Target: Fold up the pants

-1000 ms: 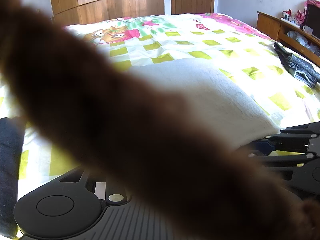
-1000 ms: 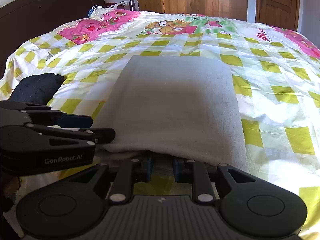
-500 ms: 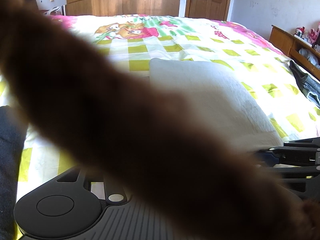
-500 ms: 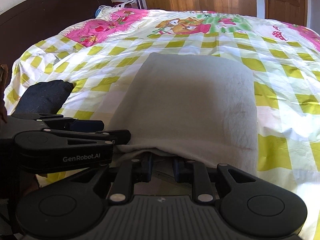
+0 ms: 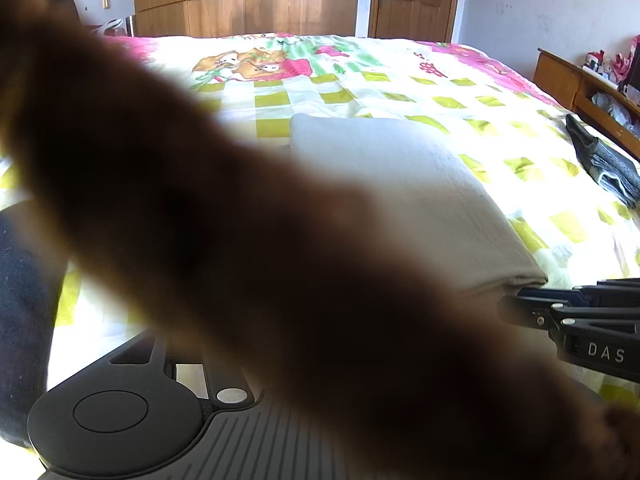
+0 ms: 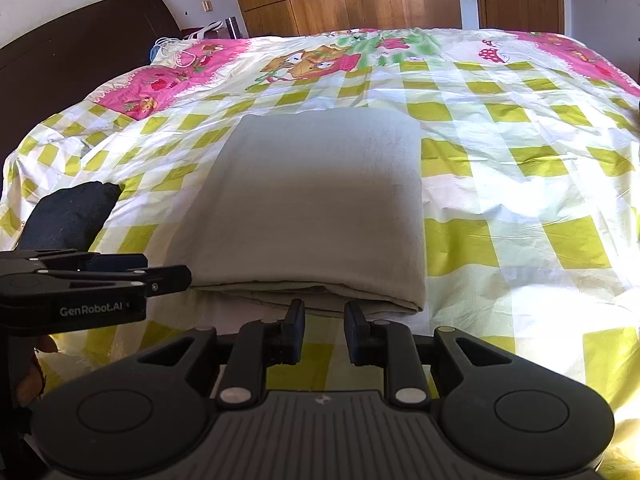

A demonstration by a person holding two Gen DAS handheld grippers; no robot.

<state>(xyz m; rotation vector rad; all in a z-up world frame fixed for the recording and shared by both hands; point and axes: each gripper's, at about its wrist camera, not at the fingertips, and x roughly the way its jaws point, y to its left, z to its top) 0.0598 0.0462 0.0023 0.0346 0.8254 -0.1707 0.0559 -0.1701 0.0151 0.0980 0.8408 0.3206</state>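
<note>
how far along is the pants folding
Done: the beige pants lie as a neat folded rectangle on the checked bedspread. In hand: nothing. The right gripper sits open just short of the near edge, and the left gripper, whose jaws have just been opening, is beside the near left corner. Left: apparently only pulling away.

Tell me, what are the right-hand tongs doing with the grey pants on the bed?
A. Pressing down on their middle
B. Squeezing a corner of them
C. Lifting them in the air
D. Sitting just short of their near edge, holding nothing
D: the right tongs stand apart with a bare gap, just short of the near edge of the folded pants, which lie flat on the bed.
</note>
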